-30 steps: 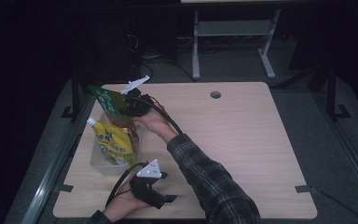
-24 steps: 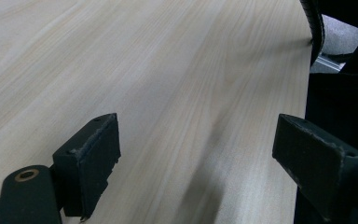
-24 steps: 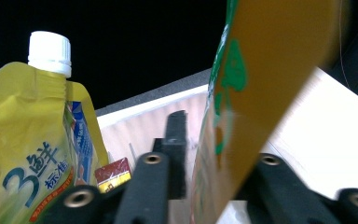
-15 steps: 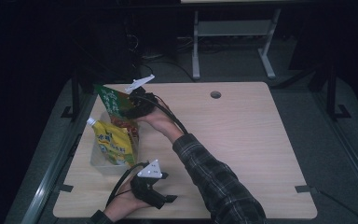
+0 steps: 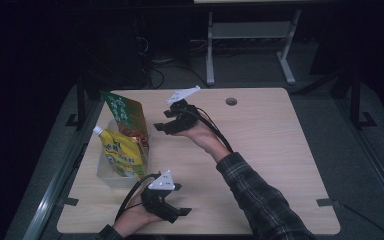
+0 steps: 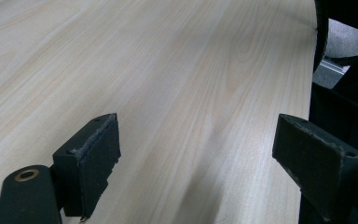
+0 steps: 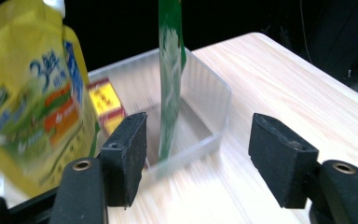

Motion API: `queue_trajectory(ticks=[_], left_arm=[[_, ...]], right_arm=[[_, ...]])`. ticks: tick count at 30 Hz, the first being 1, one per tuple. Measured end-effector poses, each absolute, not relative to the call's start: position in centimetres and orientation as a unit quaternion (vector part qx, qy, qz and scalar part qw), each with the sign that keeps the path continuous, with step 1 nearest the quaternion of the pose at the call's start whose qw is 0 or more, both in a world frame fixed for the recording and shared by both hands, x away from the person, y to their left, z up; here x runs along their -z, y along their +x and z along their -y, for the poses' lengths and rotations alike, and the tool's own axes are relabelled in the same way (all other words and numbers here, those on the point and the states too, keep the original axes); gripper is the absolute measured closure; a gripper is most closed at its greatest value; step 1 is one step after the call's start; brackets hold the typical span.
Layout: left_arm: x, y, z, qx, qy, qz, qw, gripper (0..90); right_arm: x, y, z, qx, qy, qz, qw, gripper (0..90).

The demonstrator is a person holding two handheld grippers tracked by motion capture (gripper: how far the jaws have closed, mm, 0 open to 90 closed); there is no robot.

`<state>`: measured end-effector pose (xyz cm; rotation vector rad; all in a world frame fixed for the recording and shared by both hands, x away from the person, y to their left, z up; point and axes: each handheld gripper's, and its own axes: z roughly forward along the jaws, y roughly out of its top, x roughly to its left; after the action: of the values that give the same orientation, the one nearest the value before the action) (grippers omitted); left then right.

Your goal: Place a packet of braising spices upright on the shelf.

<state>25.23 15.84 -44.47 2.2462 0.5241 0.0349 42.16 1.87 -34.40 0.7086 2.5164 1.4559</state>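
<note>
Green packet point(image 5: 125, 116), flat and printed, standing upright on its lower edge inside a clear plastic bin point(image 5: 111, 176) near the left edge of the counter point(image 5: 260, 150); in the right gripper view the green packet point(image 7: 170, 70) appears edge-on as a thin vertical strip, rising well above the bin's point(image 7: 205, 135) translucent wall. A yellow pouch point(image 5: 122, 152) with a white cap leans in the nearer part of the same bin, and a small red-and-yellow box point(image 7: 103, 100) lies low in the bin between pouch and packet. The right gripper point(image 5: 161, 124), carried by a hand whose plaid-sleeved forearm crosses the counter from the lower right, sits just beside the packet without touching it; its jaws have just been opening and now stand wide apart with nothing between them, pointing at the bin. The left gripper point(image 5: 180, 212) rests low at the near edge of the counter, pointing right, its jaws spread wide over bare wood. The bin lies close to the counter's left edge, with a metal rail just beyond it. The centre and right of the counter offer broad open surface, broken by a small round hole point(image 5: 231, 101) near the far edge.
</note>
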Motion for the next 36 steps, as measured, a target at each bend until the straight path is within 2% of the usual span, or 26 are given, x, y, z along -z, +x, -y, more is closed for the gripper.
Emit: queue_trajectory(ticks=[11, 21, 36], left_arm=[[44.5, 25.6, -16.2, -0.011, 0.888, -0.216, 0.407, 14.6], [44.6, 25.7, -16.4, -0.012, 0.886, -0.226, 0.404, 14.5], [44.6, 25.8, -17.1, -0.031, 0.893, -0.224, 0.39, 14.5]], right_arm=[[36.3, 38.6, 4.1, -0.473, 0.256, -0.839, 0.084, 33.4], [39.7, 34.6, 9.5, -0.424, 0.275, -0.855, 0.114, 32.1], [42.6, 28.9, 15.5, -0.395, 0.313, -0.857, 0.104, 29.7]])
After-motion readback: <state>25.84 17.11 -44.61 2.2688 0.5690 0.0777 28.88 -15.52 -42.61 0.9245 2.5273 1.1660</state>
